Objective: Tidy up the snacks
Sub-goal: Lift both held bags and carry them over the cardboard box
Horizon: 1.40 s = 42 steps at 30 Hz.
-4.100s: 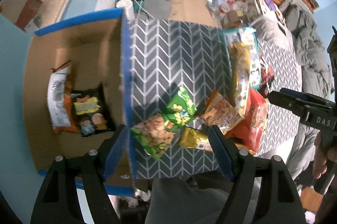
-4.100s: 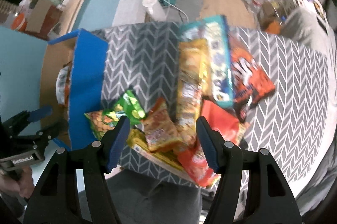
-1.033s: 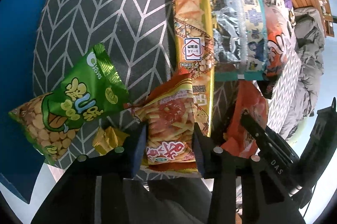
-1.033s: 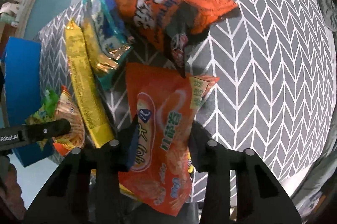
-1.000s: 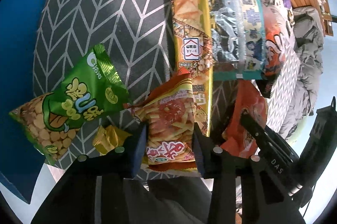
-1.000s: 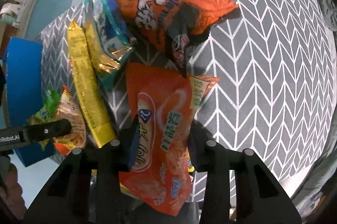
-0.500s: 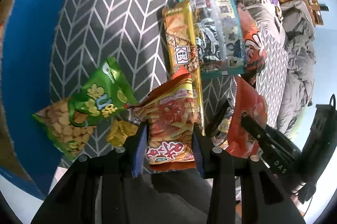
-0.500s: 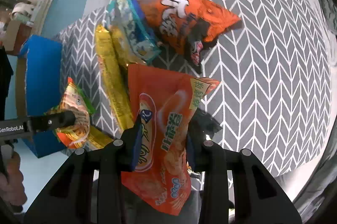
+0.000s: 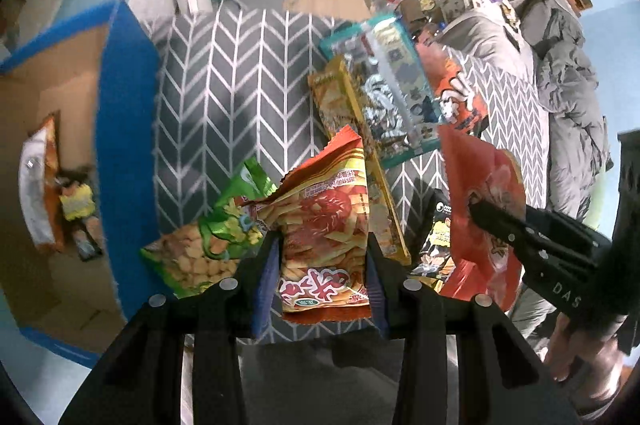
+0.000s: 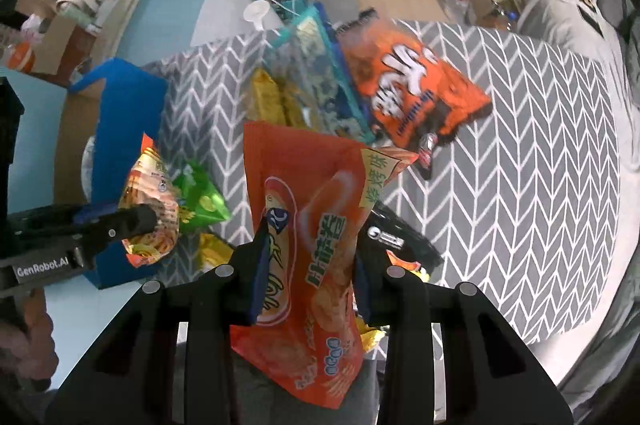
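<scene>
Left gripper (image 9: 322, 265) clamped on a red-and-yellow crinkly fries packet (image 9: 326, 225), held up clear of the grey chevron-patterned tablecloth (image 9: 224, 85). Right gripper (image 10: 308, 261) clenched on a big glossy orange chip bag (image 10: 310, 225), likewise held above the cloth. Below on the cloth: a green foil snack bag (image 9: 208, 237), a long yellow cracker pack (image 9: 340, 105), a teal-edged clear multipack (image 9: 394, 81), an orange-and-black puffed bag (image 10: 408, 93). Off to the left, a blue-edged cardboard box (image 9: 124, 129) with two packets lying inside.
</scene>
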{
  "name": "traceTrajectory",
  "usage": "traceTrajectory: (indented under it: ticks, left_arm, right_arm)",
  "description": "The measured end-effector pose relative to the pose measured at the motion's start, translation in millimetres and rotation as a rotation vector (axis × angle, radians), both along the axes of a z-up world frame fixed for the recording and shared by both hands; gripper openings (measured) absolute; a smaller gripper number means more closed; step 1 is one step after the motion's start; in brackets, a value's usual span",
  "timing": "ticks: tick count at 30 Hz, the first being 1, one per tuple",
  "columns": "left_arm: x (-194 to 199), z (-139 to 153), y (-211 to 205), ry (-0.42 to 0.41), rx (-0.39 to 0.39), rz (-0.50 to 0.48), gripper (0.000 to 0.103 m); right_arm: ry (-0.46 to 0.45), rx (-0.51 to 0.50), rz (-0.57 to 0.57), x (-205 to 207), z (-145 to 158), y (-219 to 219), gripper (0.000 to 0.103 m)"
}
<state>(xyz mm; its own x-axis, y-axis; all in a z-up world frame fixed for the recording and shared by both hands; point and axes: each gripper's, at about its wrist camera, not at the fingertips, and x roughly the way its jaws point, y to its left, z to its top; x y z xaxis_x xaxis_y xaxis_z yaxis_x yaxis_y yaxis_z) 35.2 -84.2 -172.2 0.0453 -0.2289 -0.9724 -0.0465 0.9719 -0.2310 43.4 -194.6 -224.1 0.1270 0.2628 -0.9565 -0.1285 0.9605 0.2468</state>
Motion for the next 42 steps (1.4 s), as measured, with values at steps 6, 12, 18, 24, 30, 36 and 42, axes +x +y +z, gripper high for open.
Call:
traceTrajectory:
  ticks: [6,12,18,24,30,36,42]
  left_arm:
    - [-1.4,21.7,8.0,-0.056,0.019,-0.016,0.04]
    - [-6.8,36.0,22.9,-0.094,0.031,-0.007,0.04]
    - [-14.4,49.9,41.0,-0.122,0.037,0.016,0.04]
    - [-23.4,60.7,66.2,-0.137,0.031,0.064,0.04]
    - [-33.4,69.0,93.1,-0.148,0.031,0.123,0.04]
    - [-46.1,76.1,122.9,-0.167,0.041,0.177,0.04]
    - [-57.0,74.5,157.0,-0.167,0.057,0.242,0.04]
  right_arm:
    - [-0.025,0.01,0.042,7.6,16.5,23.1,0.034]
    - [-0.051,0.023,0.096,10.8,31.8,49.9,0.034]
    - [-0.066,0.041,0.153,13.5,42.5,75.5,0.034]
    - [-0.081,0.063,0.215,14.7,52.7,105.2,0.034]
    - [-0.09,0.085,0.278,18.8,58.0,140.5,0.034]
    - [-0.1,0.099,0.341,20.3,62.1,175.0,0.034]
    - [-0.096,0.11,0.397,23.0,58.2,215.2,0.034]
